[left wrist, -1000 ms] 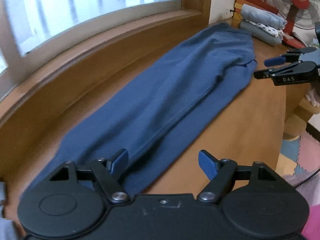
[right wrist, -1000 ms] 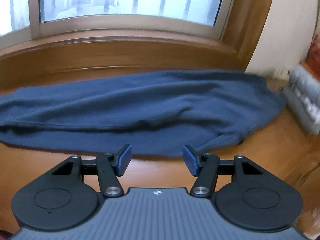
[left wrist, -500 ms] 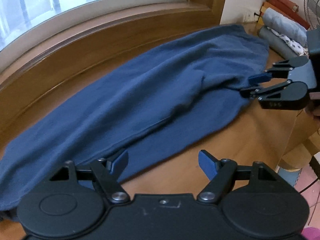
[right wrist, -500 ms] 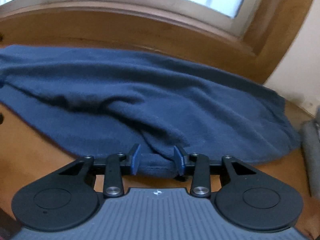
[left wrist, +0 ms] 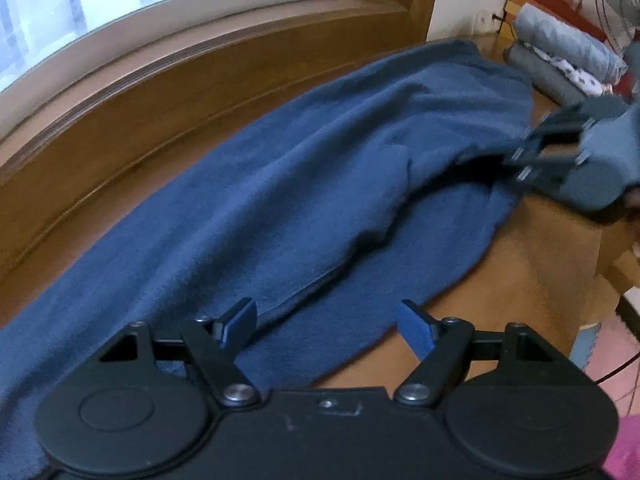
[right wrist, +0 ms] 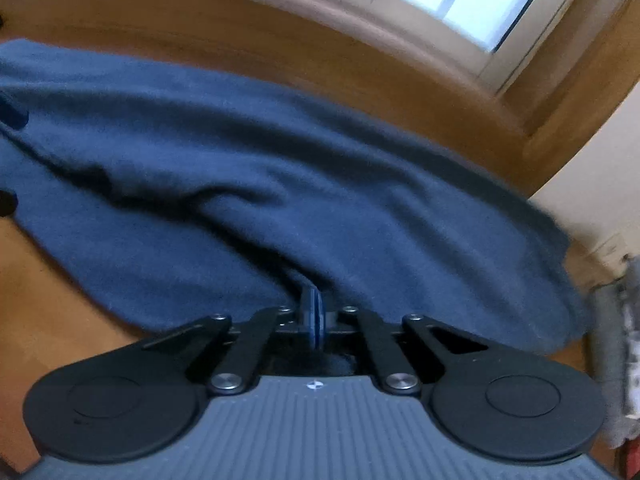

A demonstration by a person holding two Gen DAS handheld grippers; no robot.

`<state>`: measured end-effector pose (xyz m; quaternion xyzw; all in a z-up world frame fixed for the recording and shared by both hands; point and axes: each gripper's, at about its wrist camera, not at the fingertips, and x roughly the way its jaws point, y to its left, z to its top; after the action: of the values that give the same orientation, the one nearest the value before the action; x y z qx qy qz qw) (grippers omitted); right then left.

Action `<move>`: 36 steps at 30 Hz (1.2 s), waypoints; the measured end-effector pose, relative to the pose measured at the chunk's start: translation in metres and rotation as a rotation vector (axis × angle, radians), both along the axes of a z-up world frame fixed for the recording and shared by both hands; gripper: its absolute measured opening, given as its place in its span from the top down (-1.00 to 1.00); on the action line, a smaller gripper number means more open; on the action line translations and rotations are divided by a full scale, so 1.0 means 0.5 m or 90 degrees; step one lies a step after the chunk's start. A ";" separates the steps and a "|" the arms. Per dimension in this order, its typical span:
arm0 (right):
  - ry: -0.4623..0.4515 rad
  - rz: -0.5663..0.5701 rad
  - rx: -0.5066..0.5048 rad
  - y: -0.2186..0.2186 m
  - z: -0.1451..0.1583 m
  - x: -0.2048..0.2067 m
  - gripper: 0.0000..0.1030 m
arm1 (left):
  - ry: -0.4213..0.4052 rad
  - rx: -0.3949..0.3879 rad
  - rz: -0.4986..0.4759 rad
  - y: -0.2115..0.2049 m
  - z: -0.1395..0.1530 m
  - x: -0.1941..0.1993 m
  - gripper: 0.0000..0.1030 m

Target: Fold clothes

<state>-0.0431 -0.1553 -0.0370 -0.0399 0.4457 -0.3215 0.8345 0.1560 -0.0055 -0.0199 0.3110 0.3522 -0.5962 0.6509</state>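
We are working on a long blue garment that is lying stretched along the wooden sill-top under the window, its far end reaching toward a stack of folded clothes at the far right. Our right gripper has just been closing, and its pads are now pressing tight together on a fold of the near edge of the cloth, which is bunching up into the pinch. In the left wrist view that same gripper is showing blurred at the far right, at the garment's edge. Our left gripper is hovering wide open over the near left part of the garment, with the left pad above the cloth and the right pad above bare wood; it is gripping nothing.

We are judging this as the start of a fold, with one corner secured and the other not yet taken. To do it well, we are wanting the left jaws straddling the near hem, catching both layers before closing, then lifting both ends together and level so the cloth is not twisting or dragging. The risk is a shallow pinch slipping off.
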 end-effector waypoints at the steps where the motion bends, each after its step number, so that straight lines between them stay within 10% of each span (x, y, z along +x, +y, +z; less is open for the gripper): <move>1: -0.025 -0.009 -0.008 0.007 0.021 -0.009 0.99 | -0.005 0.000 -0.001 0.000 0.001 0.001 -0.46; 7: -0.129 -0.040 -0.076 0.051 0.164 -0.114 1.00 | -0.012 0.028 0.012 -0.006 -0.010 -0.001 -0.46; 12: -0.077 -0.044 -0.008 0.048 0.122 -0.175 1.00 | -0.016 0.049 0.015 -0.014 -0.020 -0.013 -0.46; 19: -0.028 0.044 0.001 0.043 0.054 -0.120 0.18 | -0.023 0.050 0.021 -0.027 -0.016 -0.021 -0.46; 27: 0.038 0.146 -0.050 0.008 -0.008 -0.048 0.21 | -0.117 0.054 -0.046 -0.045 -0.007 -0.061 -0.46; 28: 0.040 0.151 -0.055 0.002 -0.014 -0.042 0.48 | -0.123 0.051 -0.052 -0.048 -0.005 -0.068 -0.46; 30: -0.005 0.129 -0.035 -0.016 0.004 -0.047 0.84 | -0.142 0.044 -0.056 -0.055 -0.002 -0.082 -0.45; 36: -0.150 0.049 0.048 -0.066 0.071 -0.093 0.87 | -0.197 0.013 -0.074 -0.082 -0.002 -0.118 -0.45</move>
<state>-0.0894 -0.1881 -0.0017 0.0128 0.3542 -0.2747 0.8938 0.0972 -0.0463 -0.0210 0.4254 0.2352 -0.5741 0.6589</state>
